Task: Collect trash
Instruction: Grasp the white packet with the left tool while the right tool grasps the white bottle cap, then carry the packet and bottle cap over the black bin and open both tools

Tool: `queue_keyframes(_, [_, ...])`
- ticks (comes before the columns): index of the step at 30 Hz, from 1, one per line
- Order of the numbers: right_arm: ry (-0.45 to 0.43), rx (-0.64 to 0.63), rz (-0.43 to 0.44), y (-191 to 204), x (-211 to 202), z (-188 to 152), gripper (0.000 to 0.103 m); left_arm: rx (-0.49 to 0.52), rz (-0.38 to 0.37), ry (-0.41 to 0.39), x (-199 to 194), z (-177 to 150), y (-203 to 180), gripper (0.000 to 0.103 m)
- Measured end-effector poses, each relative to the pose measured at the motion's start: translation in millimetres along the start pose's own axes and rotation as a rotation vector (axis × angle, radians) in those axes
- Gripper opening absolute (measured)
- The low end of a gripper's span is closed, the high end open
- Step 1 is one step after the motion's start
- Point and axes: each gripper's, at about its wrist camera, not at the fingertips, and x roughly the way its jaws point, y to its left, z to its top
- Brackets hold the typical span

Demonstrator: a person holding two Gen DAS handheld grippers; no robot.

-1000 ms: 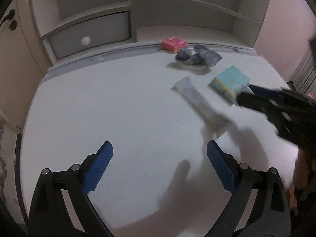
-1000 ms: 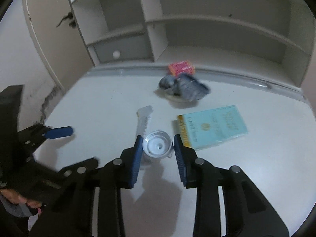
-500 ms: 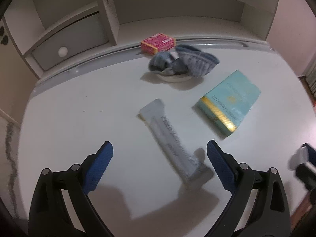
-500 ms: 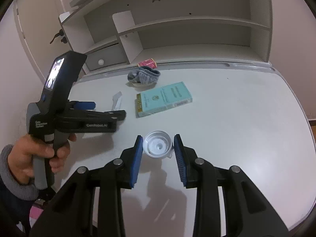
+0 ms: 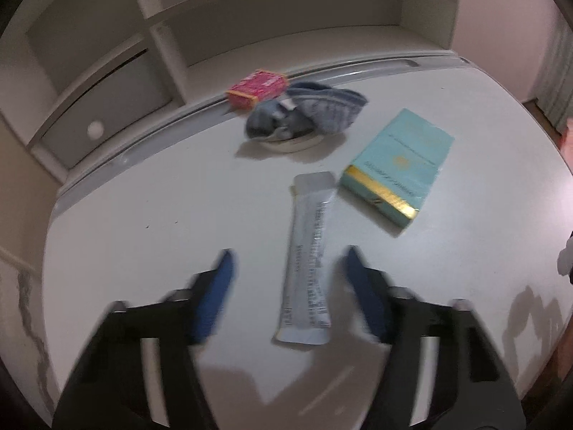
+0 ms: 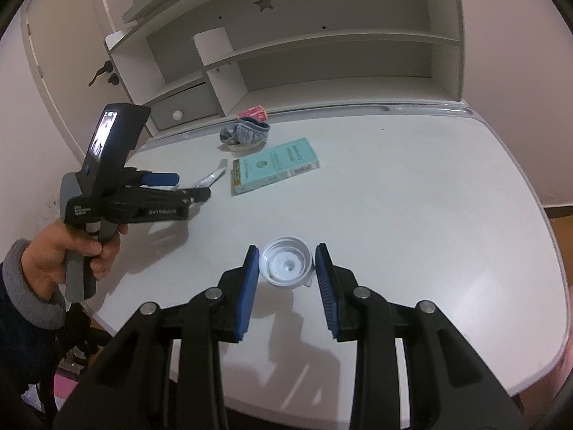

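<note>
Since a second ago the left gripper (image 5: 286,279) has swung across the white table (image 5: 143,197) until a long silver sachet (image 5: 309,258) lies between its blue fingers (image 5: 215,297), and its jaws have just been closing. From the left wrist view they are blurred and stand apart on either side of the sachet, not yet pressing on it. The sachet lies flat, its far end near a teal book (image 5: 397,165). Beyond them a grey-blue knitted cloth (image 5: 308,114) is bunched on a small white dish (image 5: 293,143), with a red box (image 5: 258,87) just behind it at the foot of the shelf unit (image 5: 250,18).

From the right wrist view, the right gripper (image 6: 286,268) is clamped on a white plastic cap (image 6: 286,267), held above the table's near side. To the left a hand (image 6: 75,254) in a grey cuff grips the left gripper's handle, its fingers reaching over the sachet (image 6: 211,177). The book (image 6: 274,170), cloth (image 6: 245,134) and red box (image 6: 252,113) lie farther back.
</note>
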Motion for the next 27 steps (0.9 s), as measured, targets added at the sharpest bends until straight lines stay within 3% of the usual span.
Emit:
queue_keyframes(1, [-0.004,0.006,-0.006,-3,-5,-3,0.032,0.003,-0.014,0.012,-1,0,-1,0.018])
queue_keyframes(2, [-0.009,0.015,-0.013,-8,-11,-6,0.032,0.001,-0.011,0.017,-2,-1,-2,0.014])
queue_keyframes(7, [-0.035,0.074,-0.078,-40,-39,-25,0.032,-0.042,-0.056,0.004,-18,-13,-7,0.012])
queue_keyframes(11, [-0.067,0.176,-0.174,-85,-70,-51,0.032,0.015,-0.089,-0.071,-46,-21,-42,0.012])
queue_keyframes(16, [-0.085,0.305,-0.348,-147,-106,-97,0.032,0.137,-0.213,-0.145,-75,-23,-126,0.012])
queue_keyframes(21, [-0.086,0.436,-0.516,-208,-139,-159,0.032,0.305,-0.410,-0.208,-97,-29,-242,0.012])
queue_keyframes(24, [-0.083,0.522,-0.554,-238,-150,-194,0.032,0.398,-0.566,-0.185,-99,-42,-321,0.012])
queue_keyframes(27, [-0.071,0.603,-0.596,-268,-157,-233,0.032,0.461,-0.674,-0.133,-88,-59,-381,0.012])
